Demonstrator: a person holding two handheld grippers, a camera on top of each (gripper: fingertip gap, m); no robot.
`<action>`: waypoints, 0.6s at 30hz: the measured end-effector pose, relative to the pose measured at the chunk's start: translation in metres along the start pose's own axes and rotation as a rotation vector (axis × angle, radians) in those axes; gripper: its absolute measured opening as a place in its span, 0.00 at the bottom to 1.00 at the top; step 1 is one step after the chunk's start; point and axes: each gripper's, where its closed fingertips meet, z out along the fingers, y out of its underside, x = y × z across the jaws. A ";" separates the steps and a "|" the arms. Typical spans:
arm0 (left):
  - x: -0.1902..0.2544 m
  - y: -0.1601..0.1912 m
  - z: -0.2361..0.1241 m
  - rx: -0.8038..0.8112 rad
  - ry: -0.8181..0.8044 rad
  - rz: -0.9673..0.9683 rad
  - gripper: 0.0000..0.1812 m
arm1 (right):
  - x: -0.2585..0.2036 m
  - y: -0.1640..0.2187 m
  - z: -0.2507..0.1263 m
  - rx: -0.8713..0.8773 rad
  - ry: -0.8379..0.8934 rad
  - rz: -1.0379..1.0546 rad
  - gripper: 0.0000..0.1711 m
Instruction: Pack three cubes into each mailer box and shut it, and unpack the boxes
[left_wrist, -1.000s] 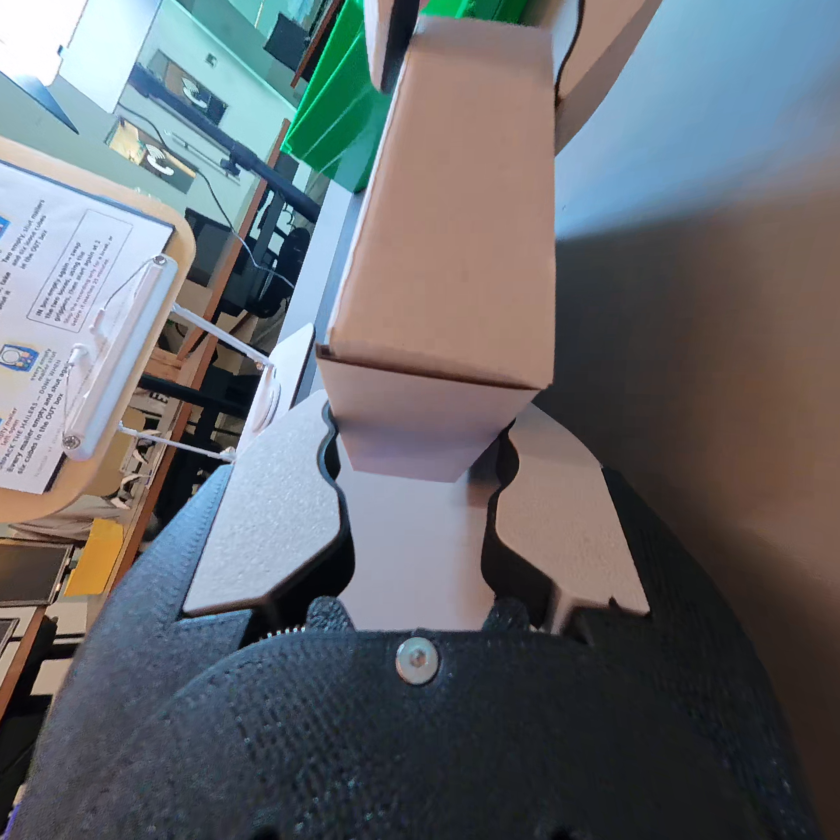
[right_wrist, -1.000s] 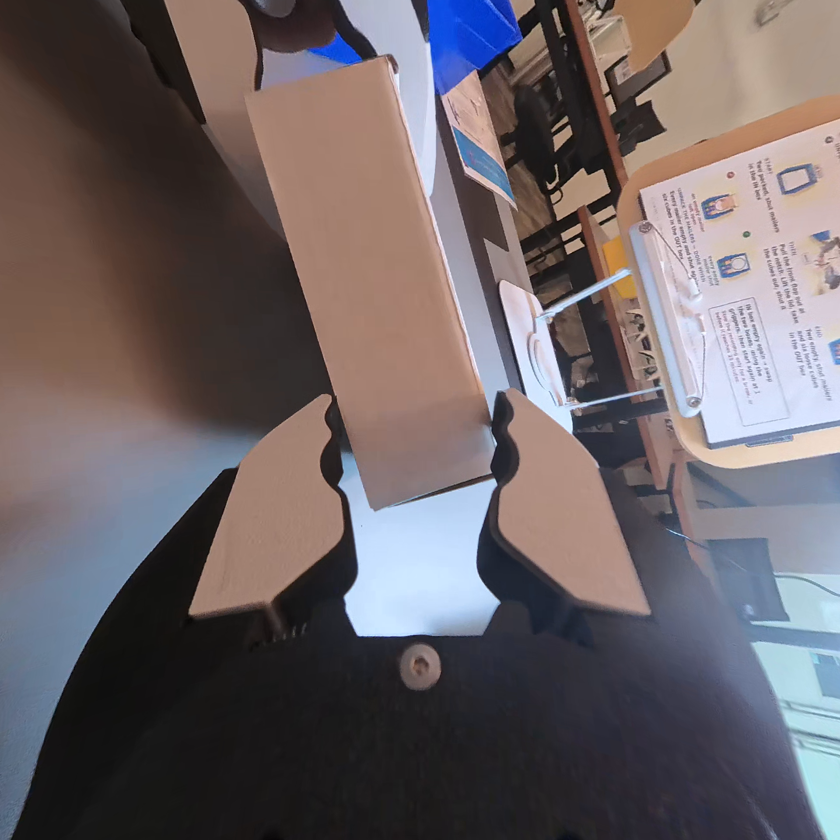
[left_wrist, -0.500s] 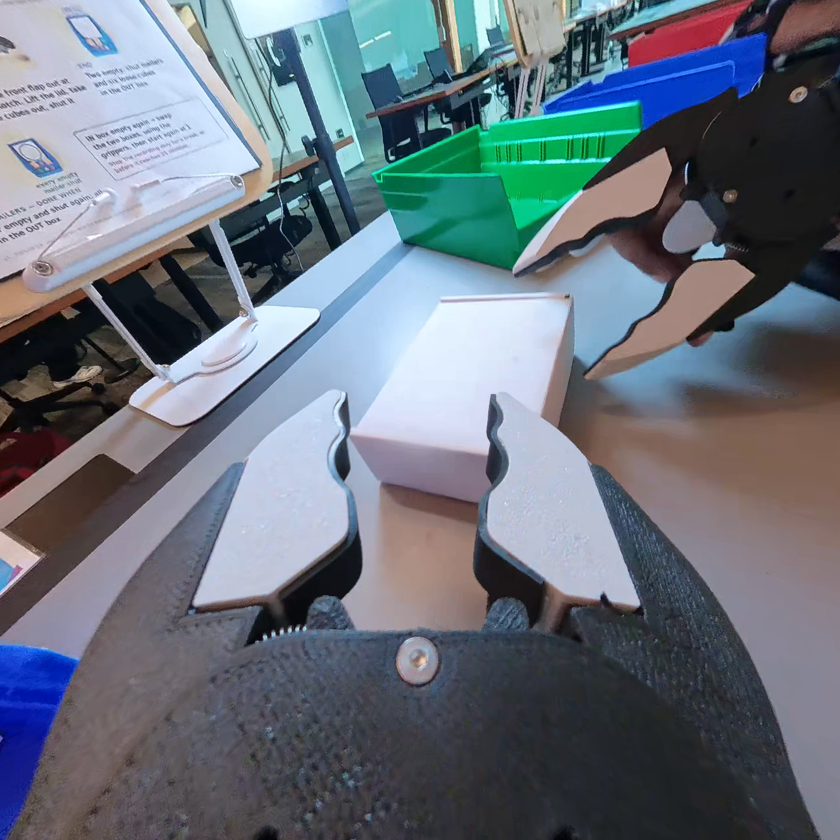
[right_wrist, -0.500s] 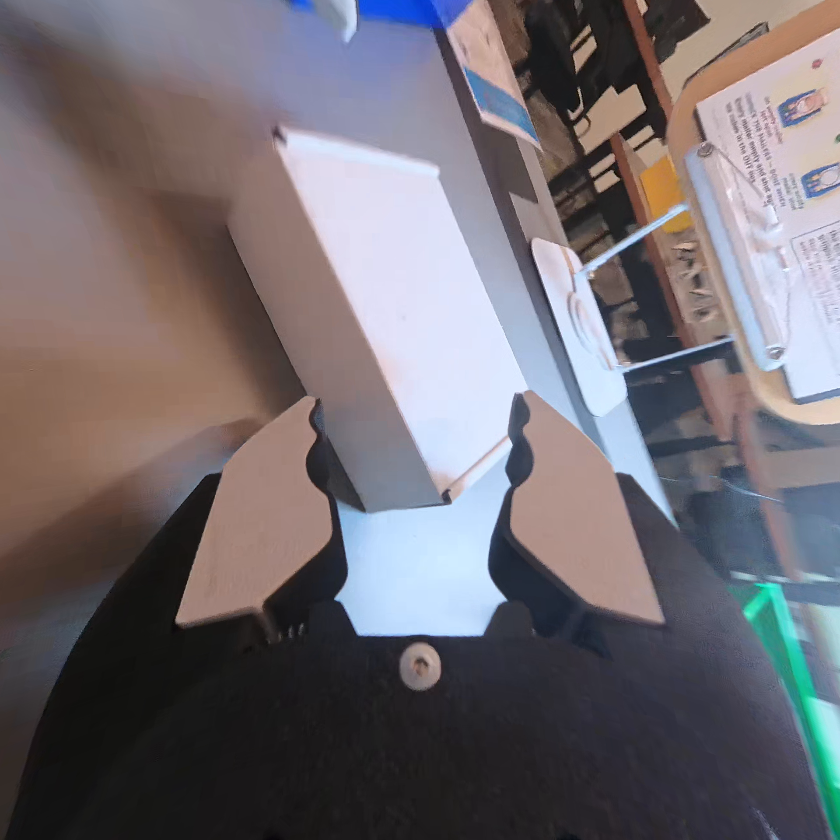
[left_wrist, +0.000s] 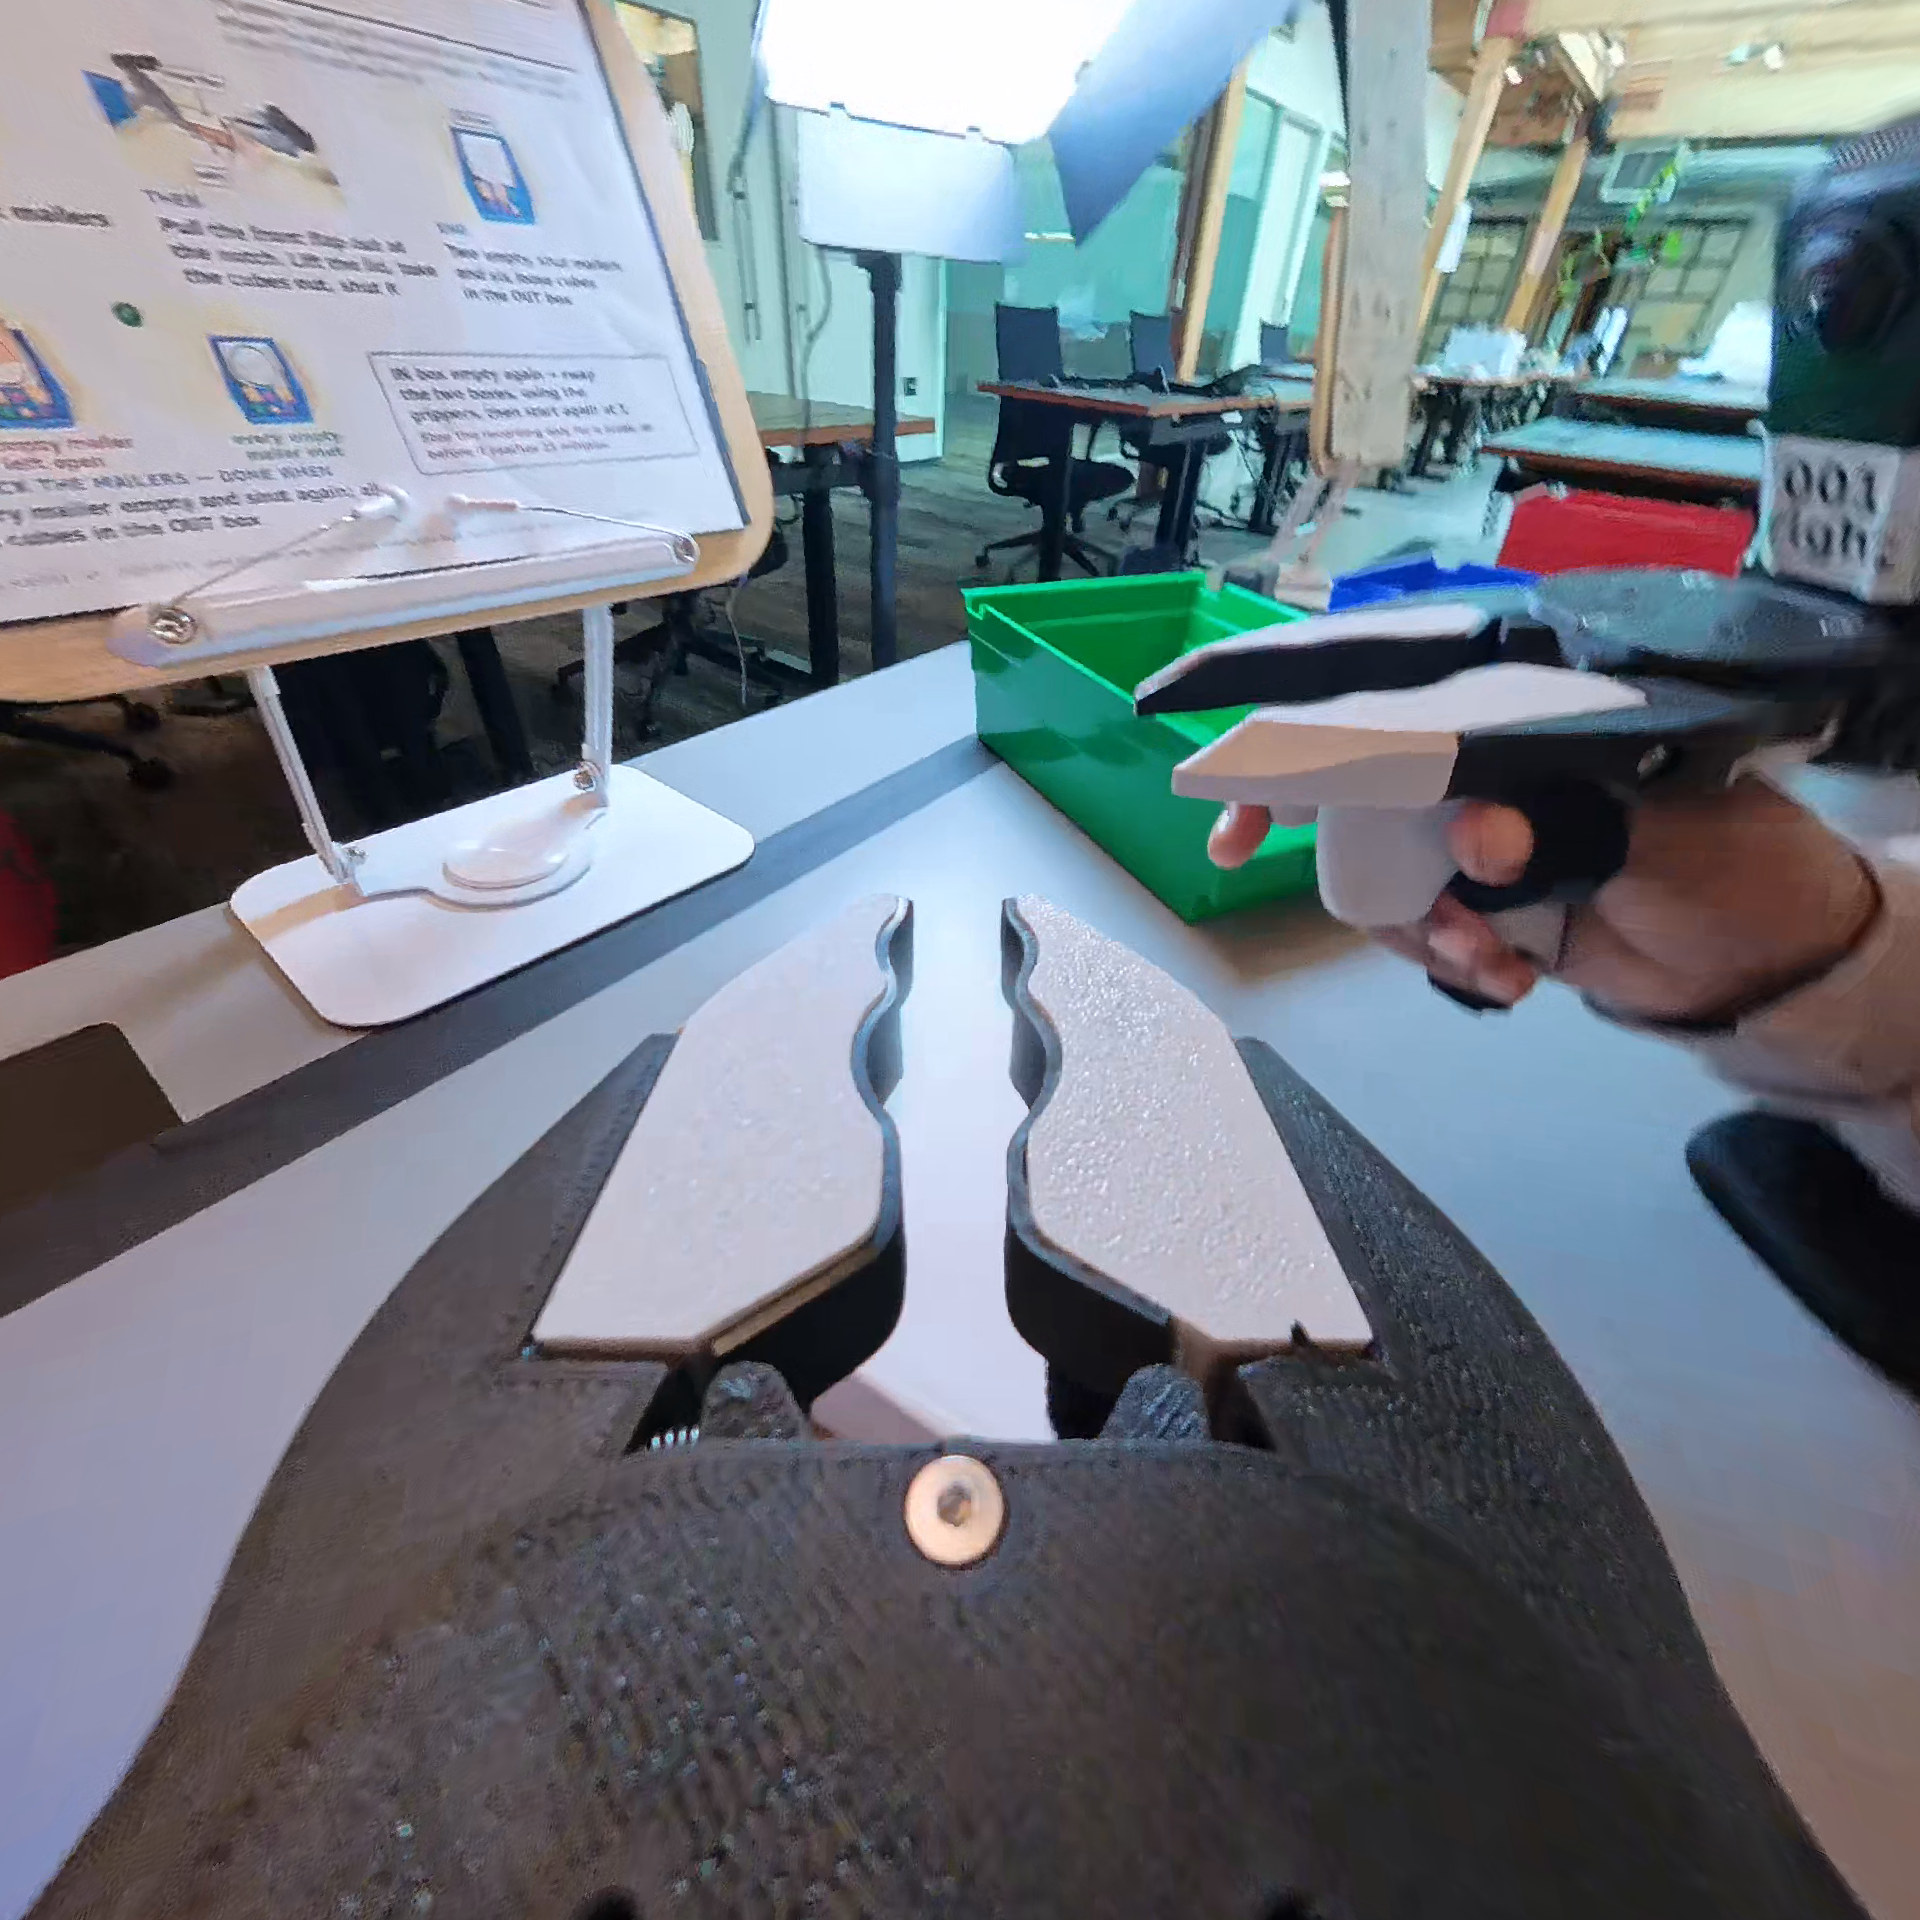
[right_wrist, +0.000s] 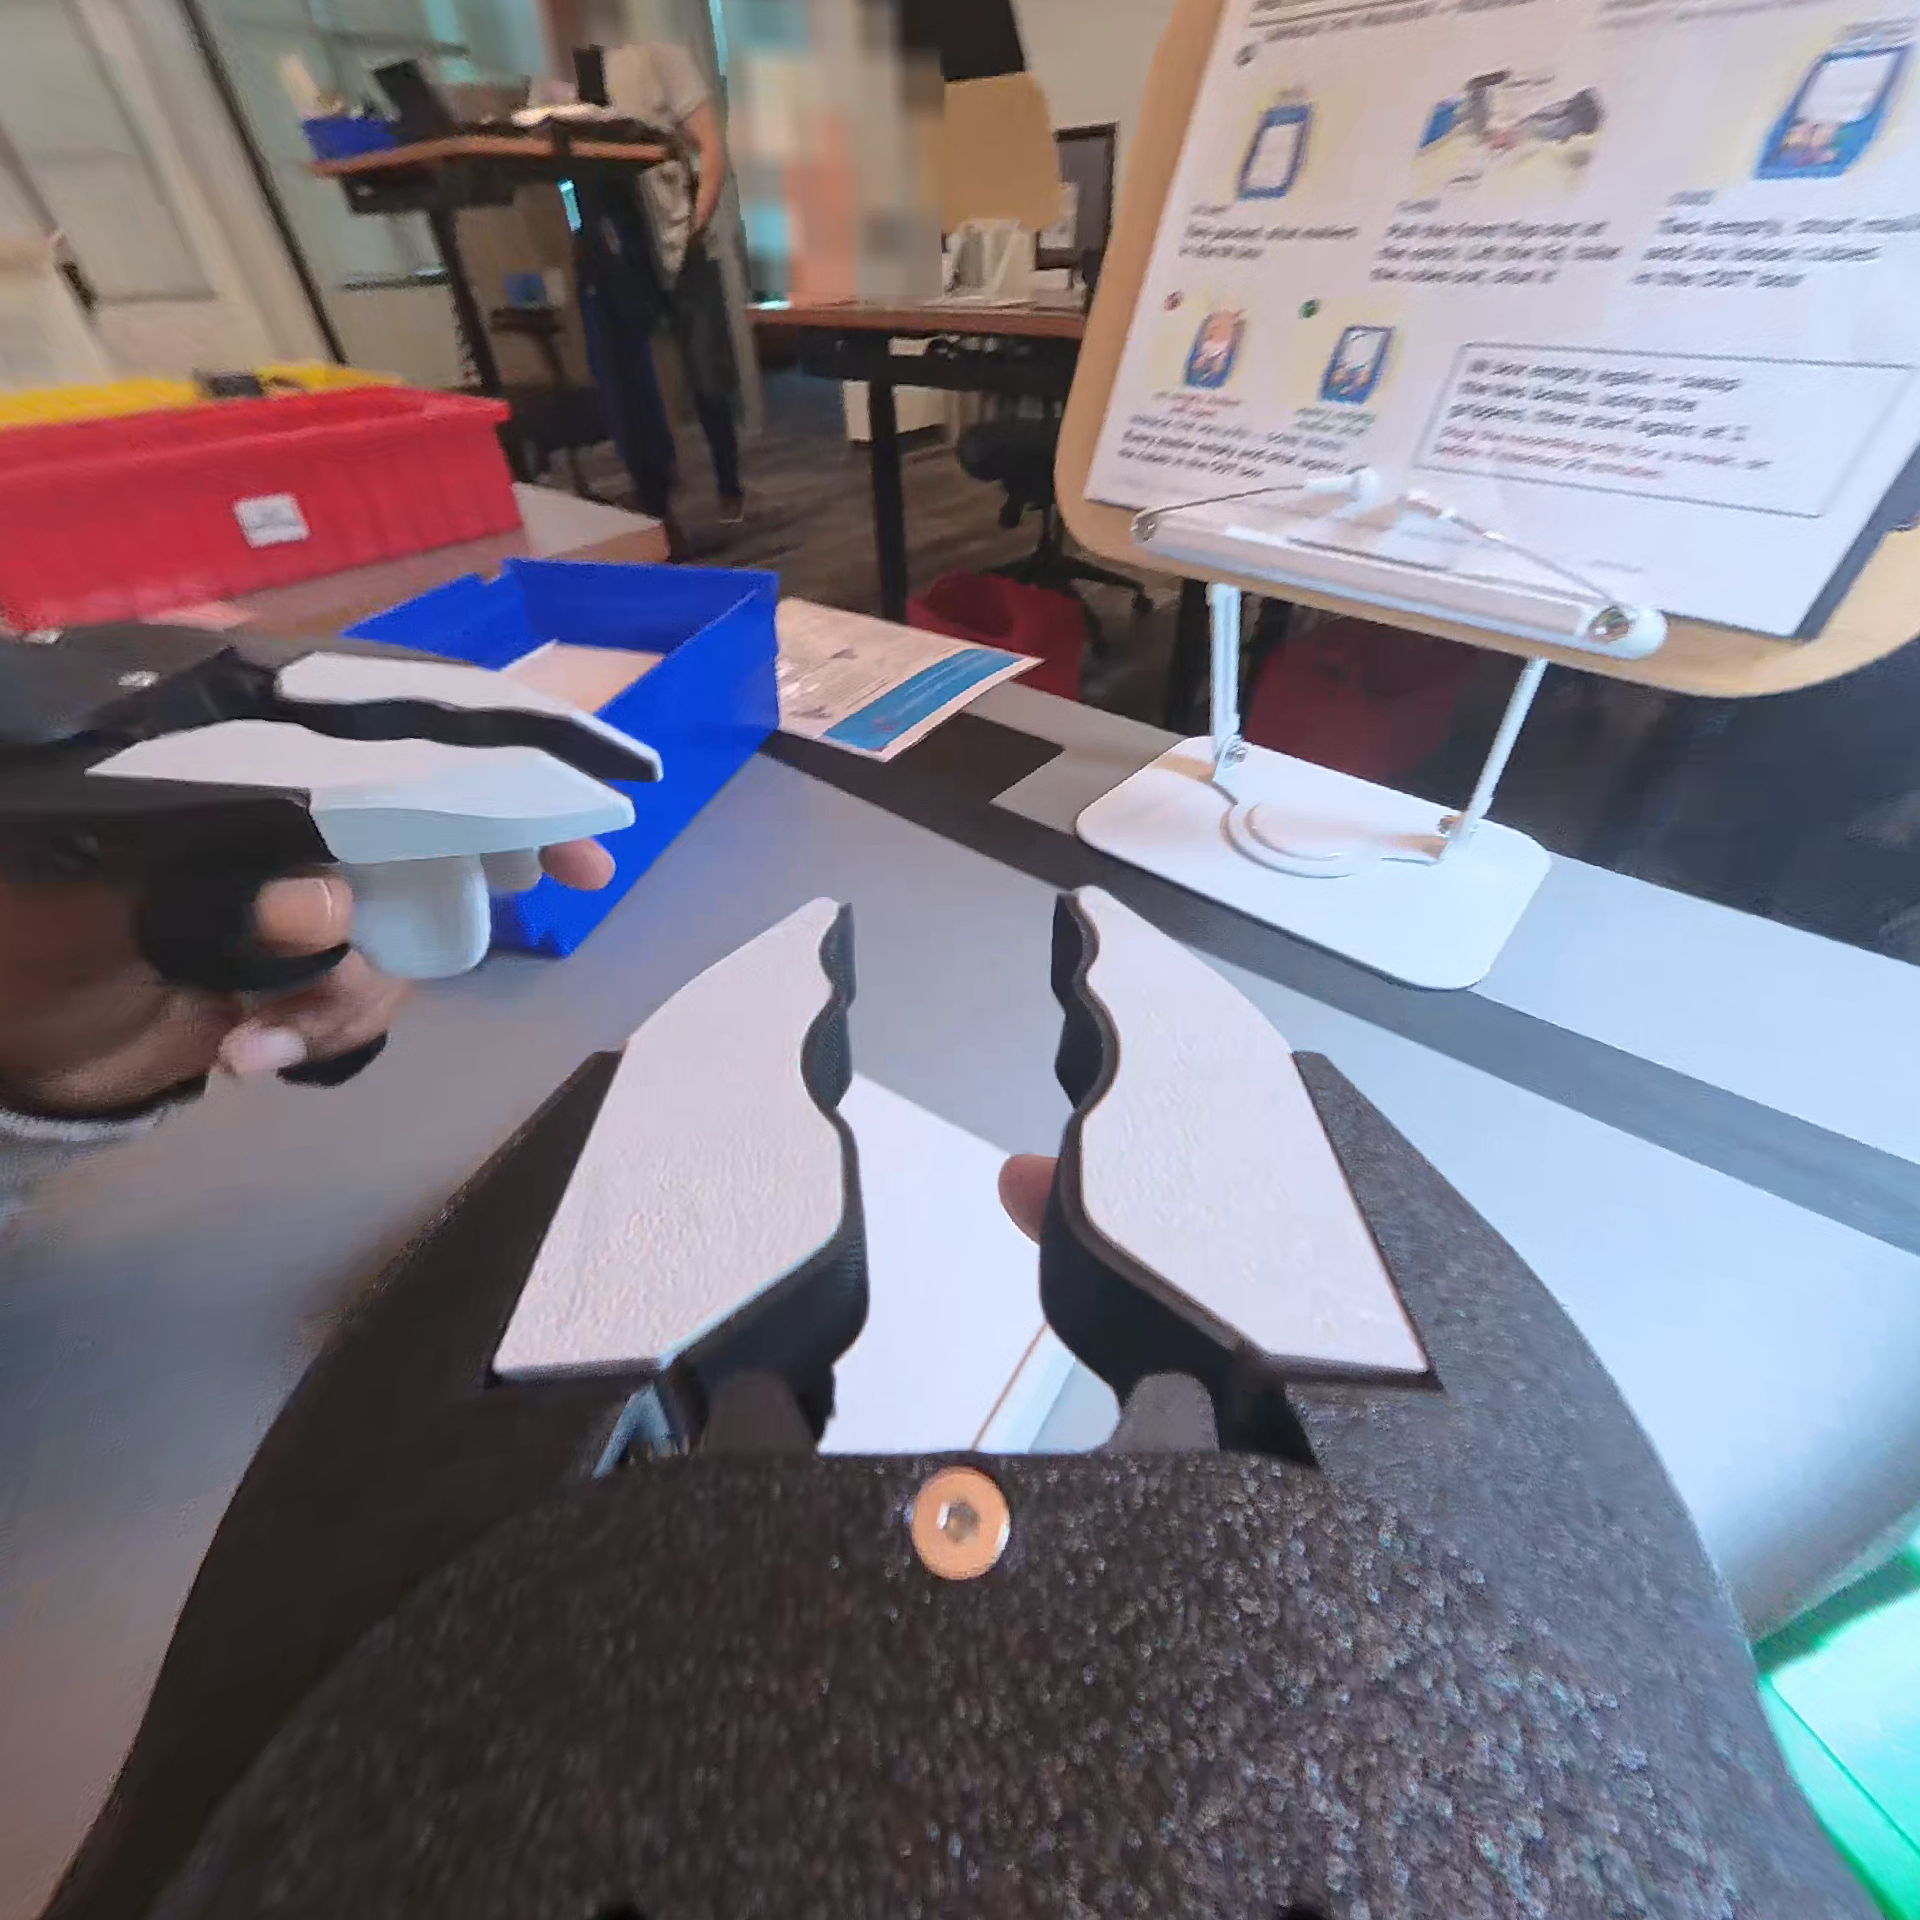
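Observation:
A white mailer box (right_wrist: 925, 1226) lies shut on the grey table (right_wrist: 1558, 1195), just below my right gripper (right_wrist: 951, 914), and shows through the gap between its fingers. The right gripper is open and empty above the table; it also shows in the left wrist view (left_wrist: 1158, 738), in front of the green bin. My left gripper (left_wrist: 956, 914) holds nothing and its jaws stand a narrow gap apart. It also shows at the left of the right wrist view (right_wrist: 639, 790), in front of the blue bin. No cubes are in view.
A green bin (left_wrist: 1081, 748) stands at the back right and a blue bin (right_wrist: 686, 717), with something pale and flat inside, at the back left. A white stand (left_wrist: 416, 914) with an instruction sheet is at the far edge. A leaflet (right_wrist: 904, 675) lies by the blue bin.
Both grippers have let go of the mailer box, which now lies flat on the table. Both have lifted and levelled out, and their jaws have narrowed, the left more.

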 end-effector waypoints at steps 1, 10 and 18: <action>-0.002 -0.007 0.004 0.016 -0.016 -0.044 0.06 | 0.002 -0.005 0.003 0.012 0.031 0.007 0.19; -0.014 0.014 0.010 0.066 -0.149 -0.117 0.00 | -0.020 -0.008 -0.006 0.065 0.164 -0.122 0.01; 0.028 -0.022 0.003 0.043 -0.256 0.161 0.00 | -0.091 -0.055 -0.043 0.196 0.058 -0.290 0.01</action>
